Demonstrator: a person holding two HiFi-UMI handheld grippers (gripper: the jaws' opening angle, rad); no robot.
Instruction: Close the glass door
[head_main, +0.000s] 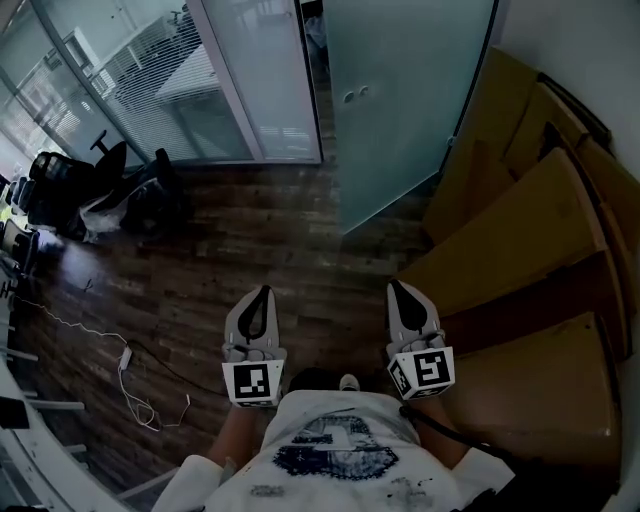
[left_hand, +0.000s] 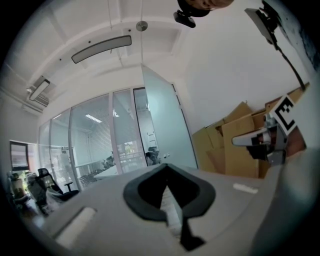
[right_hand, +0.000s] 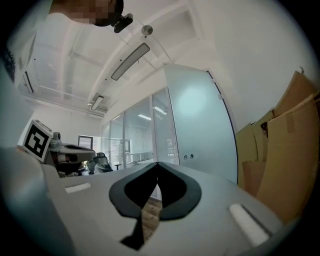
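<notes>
The frosted glass door (head_main: 400, 100) stands swung open, angled out from the glass partition (head_main: 260, 80), and a dark gap shows between them. Two small round fittings (head_main: 355, 95) sit near its free edge. The door also fills the middle of the left gripper view (left_hand: 165, 125) and the right gripper view (right_hand: 200, 125). My left gripper (head_main: 263, 292) and right gripper (head_main: 397, 288) are held level side by side over the wooden floor, well short of the door and pointing at it. Both are shut with nothing between their tips (left_hand: 166, 165) (right_hand: 157, 164).
Flattened cardboard sheets (head_main: 530, 230) lean along the wall on the right, close to the door's edge. Black office chairs and bags (head_main: 70, 185) stand at the left. A white cable with an adapter (head_main: 130, 370) lies on the floor by a desk edge.
</notes>
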